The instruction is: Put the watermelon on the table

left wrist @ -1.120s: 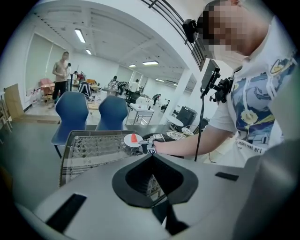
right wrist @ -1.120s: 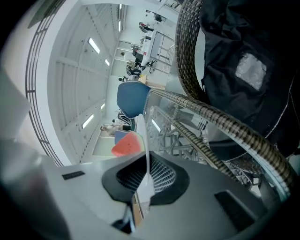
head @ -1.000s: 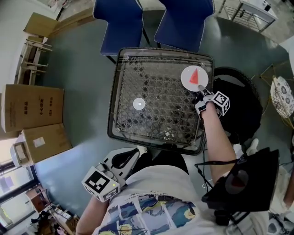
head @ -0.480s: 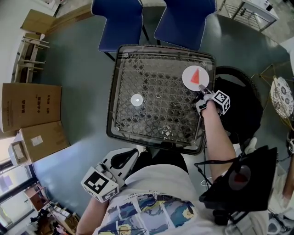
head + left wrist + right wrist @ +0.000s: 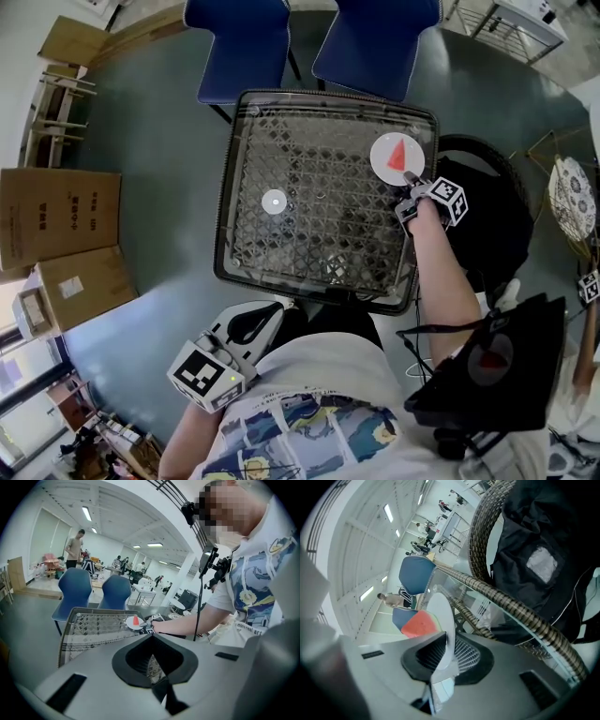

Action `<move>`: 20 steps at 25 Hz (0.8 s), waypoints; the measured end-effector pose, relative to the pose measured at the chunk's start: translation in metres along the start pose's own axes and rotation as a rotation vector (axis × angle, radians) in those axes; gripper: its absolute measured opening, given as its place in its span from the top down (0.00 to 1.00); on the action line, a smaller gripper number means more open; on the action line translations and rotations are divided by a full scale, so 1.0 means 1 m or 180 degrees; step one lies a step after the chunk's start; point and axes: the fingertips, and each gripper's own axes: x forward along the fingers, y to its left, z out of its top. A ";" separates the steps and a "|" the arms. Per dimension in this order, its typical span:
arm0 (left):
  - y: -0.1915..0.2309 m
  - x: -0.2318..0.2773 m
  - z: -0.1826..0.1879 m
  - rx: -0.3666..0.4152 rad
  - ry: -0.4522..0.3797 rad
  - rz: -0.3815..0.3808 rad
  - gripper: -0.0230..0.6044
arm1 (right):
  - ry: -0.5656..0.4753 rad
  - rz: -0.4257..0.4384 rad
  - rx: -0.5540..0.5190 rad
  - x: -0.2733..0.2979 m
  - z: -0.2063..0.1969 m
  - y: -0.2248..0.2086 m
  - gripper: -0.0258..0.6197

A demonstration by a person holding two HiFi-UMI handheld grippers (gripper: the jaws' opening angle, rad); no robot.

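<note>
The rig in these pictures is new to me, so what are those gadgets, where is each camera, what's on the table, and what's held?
No robot here: a person holds a two-jaw gripper in each hand. The head view looks down from the person's head; the other two cameras ride on the grippers, looking along their jaws. On the table lies a white disc. At its far right corner is a plate carrying a watermelon slice; the right gripper is shut on the plate's rim. The left gripper sits by the person's lap, jaws together, empty.
</note>
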 end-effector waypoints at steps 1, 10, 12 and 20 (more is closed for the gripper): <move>0.000 0.001 0.000 0.0000 -0.0005 -0.0003 0.95 | 0.0011 -0.0046 -0.0041 0.000 0.000 0.000 0.92; 0.005 0.003 0.007 -0.0025 -0.0035 -0.0030 0.95 | 0.0048 -0.0457 -0.0525 0.000 0.003 0.006 0.88; 0.005 0.004 0.006 -0.0030 -0.0047 -0.0042 0.95 | 0.0072 -0.0628 -0.0763 -0.001 0.004 0.006 0.85; 0.010 0.000 0.007 -0.0037 -0.0078 -0.0064 0.95 | 0.0151 -0.1163 -0.1626 -0.001 0.001 0.011 0.79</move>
